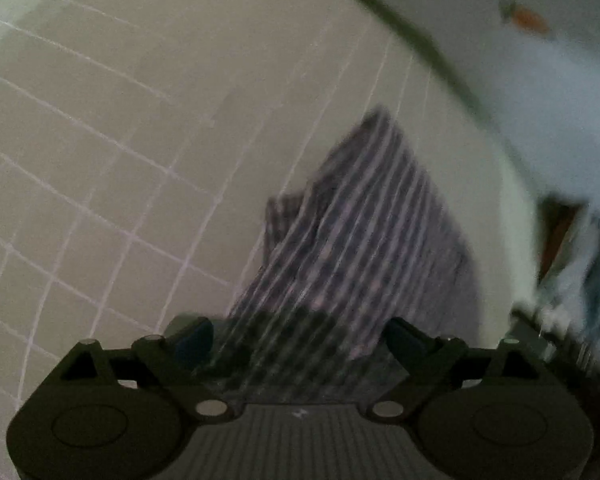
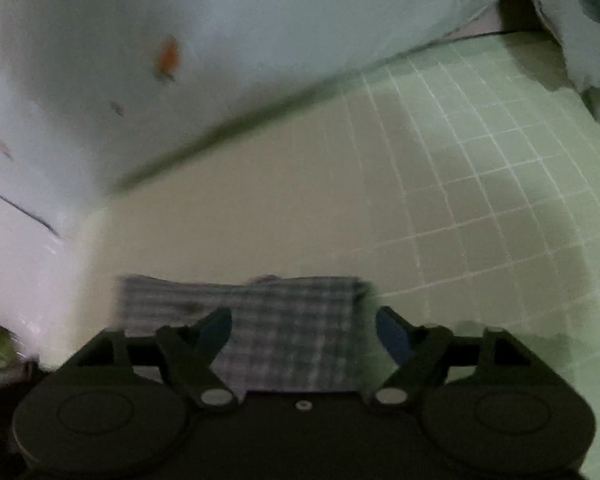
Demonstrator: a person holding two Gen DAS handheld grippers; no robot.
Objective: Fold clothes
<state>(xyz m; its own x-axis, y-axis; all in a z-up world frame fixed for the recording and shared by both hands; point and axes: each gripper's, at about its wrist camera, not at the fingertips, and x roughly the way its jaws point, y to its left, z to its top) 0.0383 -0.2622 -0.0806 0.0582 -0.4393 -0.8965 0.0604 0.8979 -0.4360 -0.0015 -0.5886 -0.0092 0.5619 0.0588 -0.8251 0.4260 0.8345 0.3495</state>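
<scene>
A grey checked cloth (image 1: 360, 232) lies folded on the green grid mat (image 1: 100, 160), blurred in both views. My left gripper (image 1: 300, 340) hangs over its near end, open. The cloth runs between the blue-padded fingers (image 1: 192, 340) and neither pad presses on it. In the right wrist view the same cloth (image 2: 292, 320) is a flat rectangle on the mat (image 2: 480, 200). My right gripper (image 2: 304, 332) stands over it, open, with its pads on either side of the fabric and clear of it.
A pale blue-white sheet with a small orange print (image 2: 168, 56) borders the mat along a dark edge and also fills the upper right (image 1: 540, 80). Light crumpled garments (image 2: 580, 20) lie at the mat's far right corner.
</scene>
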